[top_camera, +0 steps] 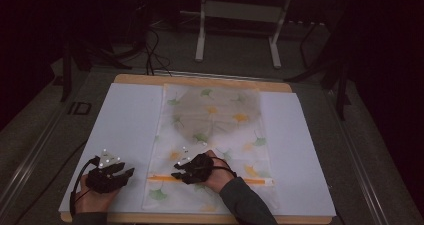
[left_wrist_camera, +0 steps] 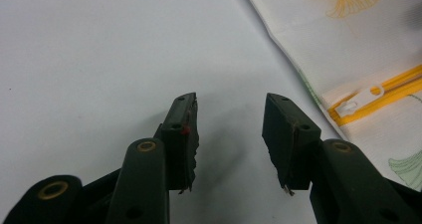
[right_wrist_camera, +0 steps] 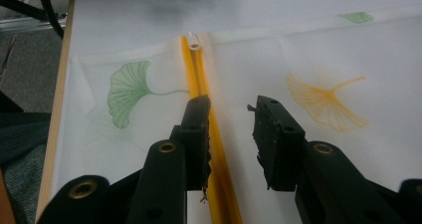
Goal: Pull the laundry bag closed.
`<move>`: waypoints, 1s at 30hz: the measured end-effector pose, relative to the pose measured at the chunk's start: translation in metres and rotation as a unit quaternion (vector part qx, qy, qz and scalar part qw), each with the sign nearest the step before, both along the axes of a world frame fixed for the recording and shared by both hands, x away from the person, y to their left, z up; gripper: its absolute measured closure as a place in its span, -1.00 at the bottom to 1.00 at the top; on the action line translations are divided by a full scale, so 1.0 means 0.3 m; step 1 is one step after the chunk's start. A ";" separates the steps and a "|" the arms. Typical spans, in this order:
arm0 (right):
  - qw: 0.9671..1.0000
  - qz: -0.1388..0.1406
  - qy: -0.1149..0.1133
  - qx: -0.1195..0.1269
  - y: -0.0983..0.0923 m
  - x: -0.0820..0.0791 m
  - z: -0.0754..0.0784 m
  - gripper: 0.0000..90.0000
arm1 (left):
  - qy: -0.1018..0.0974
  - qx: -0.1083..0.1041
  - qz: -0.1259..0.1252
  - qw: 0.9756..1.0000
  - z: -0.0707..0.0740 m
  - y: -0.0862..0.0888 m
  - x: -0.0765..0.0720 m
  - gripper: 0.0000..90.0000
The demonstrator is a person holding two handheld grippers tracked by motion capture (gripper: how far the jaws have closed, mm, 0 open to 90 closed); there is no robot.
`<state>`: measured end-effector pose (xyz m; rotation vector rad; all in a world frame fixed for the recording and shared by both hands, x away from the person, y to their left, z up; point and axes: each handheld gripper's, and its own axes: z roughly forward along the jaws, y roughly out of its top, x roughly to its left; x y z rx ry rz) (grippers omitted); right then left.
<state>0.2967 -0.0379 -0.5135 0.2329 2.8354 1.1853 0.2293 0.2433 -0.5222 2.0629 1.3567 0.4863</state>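
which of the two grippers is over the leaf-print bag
The right gripper: it sits open above the bag, by its yellow zipper. The left gripper is open over the bare white sheet beside the bag.

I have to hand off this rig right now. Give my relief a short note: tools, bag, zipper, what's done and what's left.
Left tool: open, empty, over the white sheet left of the bag.
Right tool: open, empty, above the orange zipper.
Mesh bag with ginkgo leaf print lies flat on the sheet, something grey inside its far half.
Zipper pull sits at the bag's left end; open or closed, cannot tell.
Done: nothing gripped yet. Left: probably grasping the pull and running the zipper.
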 end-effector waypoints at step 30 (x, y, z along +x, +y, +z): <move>0.999 0.033 0.009 -0.006 0.148 -0.007 -0.036 0.56 | 0.002 0.006 -0.005 1.000 0.001 -0.004 0.001 0.28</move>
